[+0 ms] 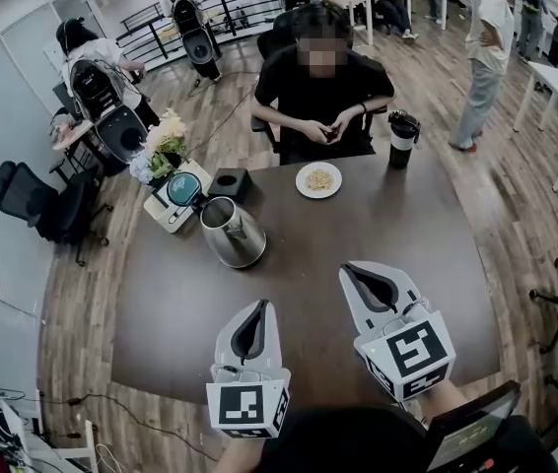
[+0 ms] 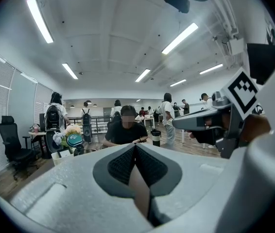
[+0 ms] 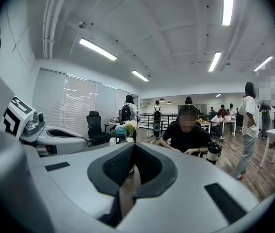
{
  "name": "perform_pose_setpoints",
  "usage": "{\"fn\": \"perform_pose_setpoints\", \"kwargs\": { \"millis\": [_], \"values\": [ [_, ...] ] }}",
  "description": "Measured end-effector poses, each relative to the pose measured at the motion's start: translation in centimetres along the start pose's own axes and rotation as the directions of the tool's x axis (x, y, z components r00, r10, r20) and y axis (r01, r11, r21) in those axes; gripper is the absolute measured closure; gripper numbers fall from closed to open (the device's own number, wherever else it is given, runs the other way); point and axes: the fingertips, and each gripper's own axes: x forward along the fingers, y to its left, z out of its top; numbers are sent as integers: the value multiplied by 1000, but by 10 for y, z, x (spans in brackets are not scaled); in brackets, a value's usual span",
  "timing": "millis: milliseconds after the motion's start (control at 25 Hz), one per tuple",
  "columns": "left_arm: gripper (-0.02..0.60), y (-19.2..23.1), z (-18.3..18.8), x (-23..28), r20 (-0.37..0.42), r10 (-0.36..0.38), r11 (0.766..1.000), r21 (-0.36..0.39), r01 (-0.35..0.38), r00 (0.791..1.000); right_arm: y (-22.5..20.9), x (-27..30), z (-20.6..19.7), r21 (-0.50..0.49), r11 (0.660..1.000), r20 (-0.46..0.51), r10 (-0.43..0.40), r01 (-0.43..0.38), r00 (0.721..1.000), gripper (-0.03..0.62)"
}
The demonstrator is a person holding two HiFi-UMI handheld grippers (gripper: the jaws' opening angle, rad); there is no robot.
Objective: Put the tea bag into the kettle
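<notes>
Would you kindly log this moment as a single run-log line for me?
left tongs: shut, empty | right tongs: shut, empty | kettle: on table, apart from both tongs | tea bag: not in sight

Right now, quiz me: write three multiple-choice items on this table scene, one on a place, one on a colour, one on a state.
1. In the head view, where is the kettle from the plate?
A) left of it B) right of it C) on it
2. The plate's colour?
A) red B) black C) white
3. The left gripper and right gripper are:
A) both wide open B) both shut, empty C) gripping a tea bag
Answers: 1 A, it stands leftward. 2 C, its rim shows white. 3 B, each gripper view shows jaws together, nothing between.
</notes>
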Motion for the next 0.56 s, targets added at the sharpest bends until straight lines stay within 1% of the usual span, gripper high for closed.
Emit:
{"fn": "perform_pose_setpoints", "kwargs": {
  "millis": [280,560],
  "values": [
    [577,2,-2,-8,1,21,1000,2,-21,1000,11,1,2,-7,1000,13,29,-29,1000,586],
    [577,-1,-4,-13,-6,20,1000,3,-20,1000,15,-2,-1,-9,999,7,40,-40,999,586]
  ]
}}
